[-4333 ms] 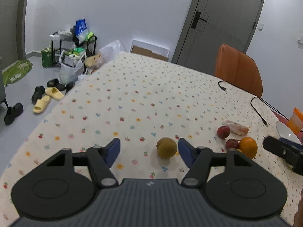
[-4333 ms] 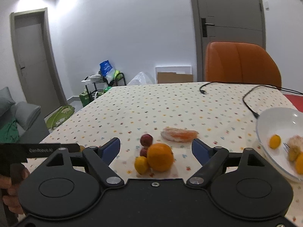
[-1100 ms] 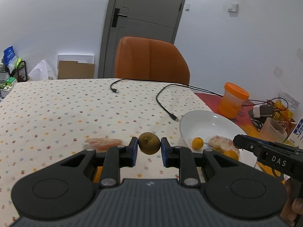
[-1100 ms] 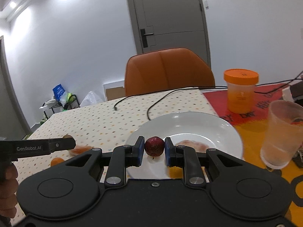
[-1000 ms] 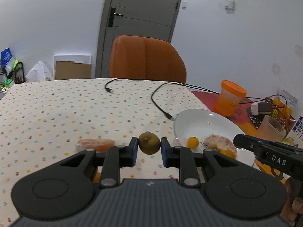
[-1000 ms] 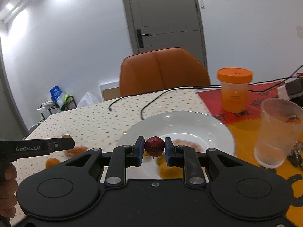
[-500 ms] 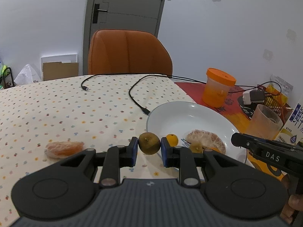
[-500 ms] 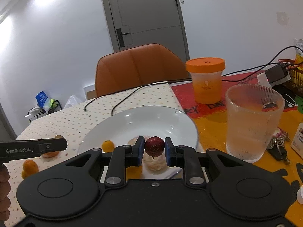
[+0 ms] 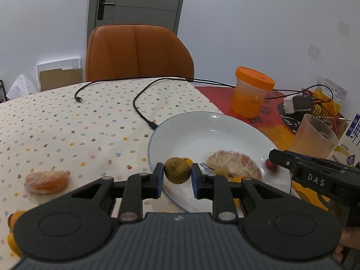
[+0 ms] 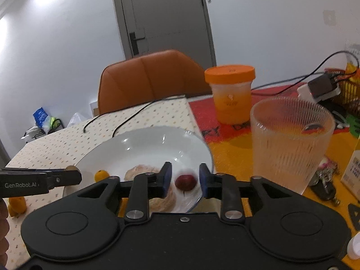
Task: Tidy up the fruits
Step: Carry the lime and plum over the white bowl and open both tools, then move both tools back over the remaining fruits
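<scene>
My left gripper [image 9: 177,175] is shut on a brownish-green round fruit [image 9: 177,172], held just over the near rim of the white plate [image 9: 202,132]. In the plate lie a peeled orange [image 9: 234,166], a small orange fruit [image 10: 101,175] and a small dark red fruit [image 9: 271,165]. In the right wrist view my right gripper [image 10: 185,180] stands open over the plate [image 10: 146,137]. The red fruit [image 10: 185,182] shows blurred between its spread fingers, touching neither pad. A peeled orange piece [image 9: 46,181] rests on the dotted tablecloth to the left.
A ribbed glass [image 10: 290,139] and an orange-lidded jar [image 10: 231,92] stand close to the plate's right. Black cables [image 9: 144,103] run across the cloth behind the plate. More orange fruit [image 9: 13,231] lies at the near left. An orange chair [image 9: 137,51] is behind the table.
My right gripper has opened and let go of the red fruit, which drops into the plate. My left gripper has carried its fruit closer to the plate's rim.
</scene>
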